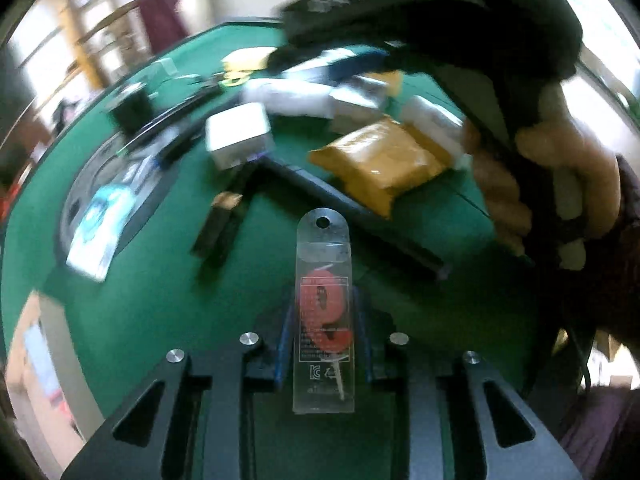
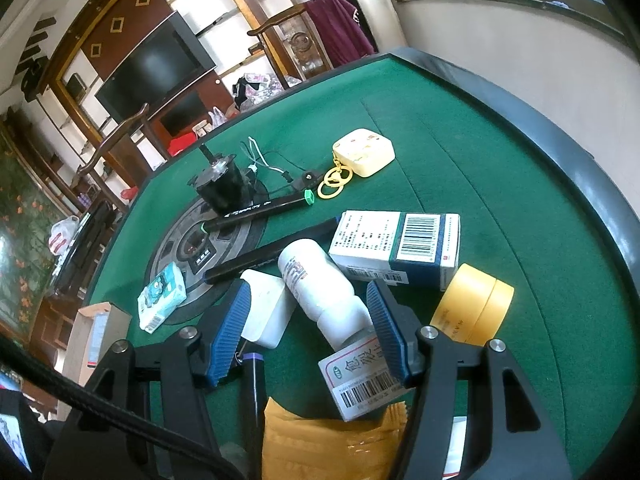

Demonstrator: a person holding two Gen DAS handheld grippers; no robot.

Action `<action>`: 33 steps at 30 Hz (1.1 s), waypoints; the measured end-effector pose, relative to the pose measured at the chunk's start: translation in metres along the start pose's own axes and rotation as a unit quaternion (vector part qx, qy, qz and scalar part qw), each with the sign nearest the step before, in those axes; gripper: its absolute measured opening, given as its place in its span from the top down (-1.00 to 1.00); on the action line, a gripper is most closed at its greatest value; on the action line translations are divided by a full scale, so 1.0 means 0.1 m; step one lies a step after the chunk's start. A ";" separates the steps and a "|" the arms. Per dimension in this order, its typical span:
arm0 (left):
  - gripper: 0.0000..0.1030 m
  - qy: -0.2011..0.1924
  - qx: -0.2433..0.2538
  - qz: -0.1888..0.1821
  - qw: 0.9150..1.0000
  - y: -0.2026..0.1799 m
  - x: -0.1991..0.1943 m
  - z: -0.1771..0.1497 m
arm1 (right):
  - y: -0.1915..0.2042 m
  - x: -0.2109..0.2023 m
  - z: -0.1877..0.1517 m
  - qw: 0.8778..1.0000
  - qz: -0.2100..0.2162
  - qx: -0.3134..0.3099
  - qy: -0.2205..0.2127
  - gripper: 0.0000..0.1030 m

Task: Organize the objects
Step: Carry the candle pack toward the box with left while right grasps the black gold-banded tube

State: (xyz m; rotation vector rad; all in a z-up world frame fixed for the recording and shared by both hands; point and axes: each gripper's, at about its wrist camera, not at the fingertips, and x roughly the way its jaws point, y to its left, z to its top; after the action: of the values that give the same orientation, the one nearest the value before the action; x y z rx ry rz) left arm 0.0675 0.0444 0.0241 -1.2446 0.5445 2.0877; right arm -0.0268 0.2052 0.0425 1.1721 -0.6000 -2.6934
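Note:
My left gripper is shut on a clear packet with a red number candle, held above the green table. My right gripper is open, its blue pads on either side of a white bottle that lies on the table, not touching it. A white charger block, a blue and white medicine box, a small white barcode box, a yellow round tin and a mustard padded pouch lie close around it.
Black pens, a black cylinder, a cream case with yellow rings and a tissue pack lie further back. In the left view the right hand and its device fill the right side. The raised dark table edge runs on the right.

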 end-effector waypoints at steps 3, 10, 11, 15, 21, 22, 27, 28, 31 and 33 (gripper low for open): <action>0.55 -0.024 -0.062 -0.009 0.998 0.18 -0.17 -0.13 | 0.02 -0.02 0.00 1.000 0.015 -0.008 -0.001 -0.14; 0.55 -0.116 -0.164 -0.029 0.979 0.54 -0.70 -0.45 | 0.29 -0.15 -0.11 0.995 0.074 -0.061 0.032 -0.15; 0.55 -0.125 -0.172 -0.031 0.977 0.56 -0.73 -0.49 | 0.39 -0.15 -0.16 0.993 0.072 -0.086 0.045 -0.14; 0.55 -0.151 -0.199 -0.036 0.968 0.64 -0.83 -0.61 | 0.79 -0.02 -0.35 0.979 0.051 -0.172 0.093 -0.14; 0.54 -0.176 -0.242 -0.037 0.953 0.82 -1.02 -0.97 | 1.06 0.26 -0.50 0.975 0.026 -0.172 0.138 -0.14; 0.54 -0.180 -0.248 -0.036 0.951 0.85 -1.04 -1.02 | 1.08 0.30 -0.51 0.975 0.024 -0.165 0.146 -0.14; 0.54 -0.195 -0.275 -0.034 0.941 1.02 -1.11 -1.21 | 1.10 0.58 -0.48 0.978 -0.007 -0.100 0.181 -0.14; 0.54 -0.199 -0.282 -0.037 0.938 1.07 -1.12 -1.25 | 1.08 0.61 -0.46 0.980 -0.012 -0.086 0.178 -0.15; 0.54 -0.205 -0.297 -0.036 0.932 1.17 -1.16 -1.38 | 1.11 0.68 -0.39 0.984 -0.042 -0.064 0.163 -0.14; 0.54 -0.209 -0.303 -0.035 0.929 1.22 -1.17 -1.45 | 1.12 0.73 -0.35 0.985 -0.049 -0.041 0.162 -0.14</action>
State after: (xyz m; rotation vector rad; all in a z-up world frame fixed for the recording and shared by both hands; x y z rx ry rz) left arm 0.1116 -0.1704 0.0634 -1.0444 -0.3634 2.4508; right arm -0.0546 0.0719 0.0186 1.6071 -0.3887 -2.4928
